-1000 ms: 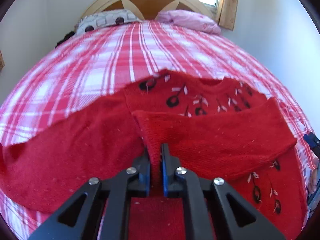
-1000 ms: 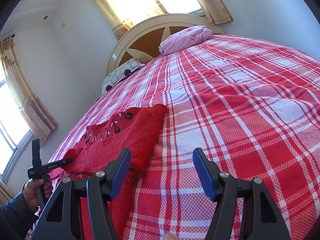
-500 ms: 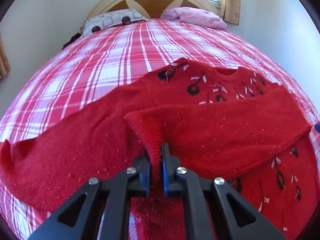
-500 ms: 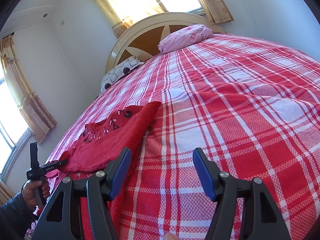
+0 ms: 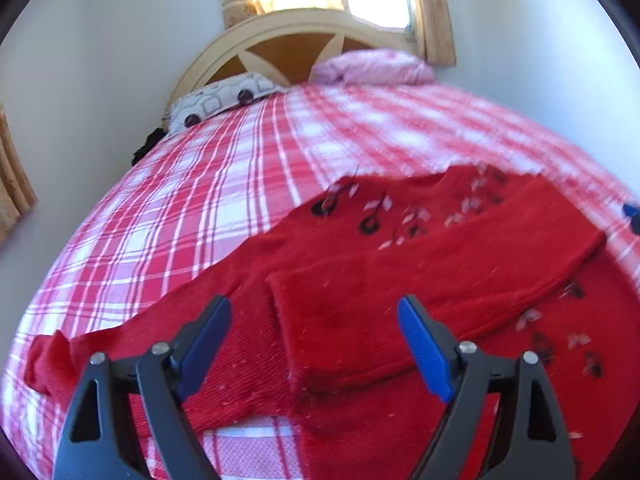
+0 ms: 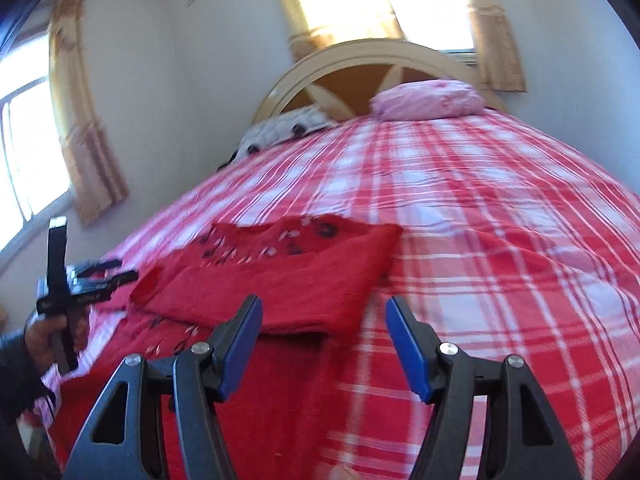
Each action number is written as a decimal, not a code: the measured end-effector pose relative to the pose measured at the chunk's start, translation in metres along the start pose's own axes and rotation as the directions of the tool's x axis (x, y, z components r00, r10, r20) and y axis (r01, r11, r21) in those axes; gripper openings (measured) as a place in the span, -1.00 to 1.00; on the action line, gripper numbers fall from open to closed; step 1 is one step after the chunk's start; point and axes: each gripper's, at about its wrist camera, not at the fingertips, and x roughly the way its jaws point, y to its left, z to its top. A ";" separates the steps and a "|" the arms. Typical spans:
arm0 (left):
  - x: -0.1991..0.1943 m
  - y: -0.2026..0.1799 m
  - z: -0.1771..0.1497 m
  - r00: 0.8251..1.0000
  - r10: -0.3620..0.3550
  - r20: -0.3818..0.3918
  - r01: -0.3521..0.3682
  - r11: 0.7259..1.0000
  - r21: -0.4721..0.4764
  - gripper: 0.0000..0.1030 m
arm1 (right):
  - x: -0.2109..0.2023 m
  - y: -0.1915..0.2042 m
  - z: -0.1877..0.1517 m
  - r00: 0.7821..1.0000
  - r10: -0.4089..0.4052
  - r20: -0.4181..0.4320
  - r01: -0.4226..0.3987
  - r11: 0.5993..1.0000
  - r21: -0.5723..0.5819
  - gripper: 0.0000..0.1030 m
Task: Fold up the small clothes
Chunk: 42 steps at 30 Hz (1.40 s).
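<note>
A: A second ago your left gripper (image 5: pixel 314 338) was clamped on the cuff of the folded sleeve (image 5: pixel 420 292); now its fingers are spreading apart, the cuff lies loose under the gap between them, and nothing is pinched.

B: And the right one?

A: Your right gripper (image 6: pixel 324 346) has swung toward the sweater (image 6: pixel 280 284). Its fingers stand open and empty, above the sweater's near edge where it meets the plaid bedspread (image 6: pixel 500 240).

B: Where does the garment lie now?

A: Flat on the bed, on the side nearest you. One sleeve is laid across the chest, and the other sleeve (image 5: pixel 120 336) is stretched out over the bedspread to the left, not yet folded.

B: So how do I do this step well?

A: Lift your left gripper straight off so you don't drag the cuff you've just laid down. I'd judge the outstretched sleeve comes next. Take it near its cuff, carry it low across the body, and set it level with the first. The knit looks thick and limp, so it may bunch.
</note>
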 end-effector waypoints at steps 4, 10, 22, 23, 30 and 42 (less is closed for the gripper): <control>0.024 0.007 -0.009 0.996 0.027 -0.090 -0.030 0.999 -0.038 0.70 | 0.032 0.047 0.004 0.996 0.010 -0.084 -0.023 0.987 -0.160 0.26; 0.038 0.014 -0.019 0.989 0.027 -0.143 -0.040 0.995 -0.091 0.84 | 0.069 0.044 -0.009 0.969 -0.088 -0.229 0.049 0.985 -0.168 0.26; 0.040 0.017 -0.023 0.989 0.018 -0.144 -0.036 0.992 -0.123 1.00 | 0.083 0.051 -0.018 0.930 -0.190 -0.314 0.114 0.962 -0.247 0.27; 0.039 0.016 -0.023 0.990 0.020 -0.142 -0.038 0.992 -0.121 1.00 | 0.083 0.057 -0.016 0.925 -0.213 -0.316 0.125 0.953 -0.277 0.27; 0.043 0.024 -0.025 0.989 -0.020 -0.150 -0.004 0.987 -0.158 1.00 | 0.080 0.084 0.005 0.905 -0.288 -0.313 0.178 0.925 -0.337 0.27; 0.032 0.036 -0.027 0.987 -0.078 -0.137 0.048 0.976 -0.211 1.00 | 0.121 0.087 -0.005 0.899 -0.247 -0.361 0.173 0.959 -0.225 0.28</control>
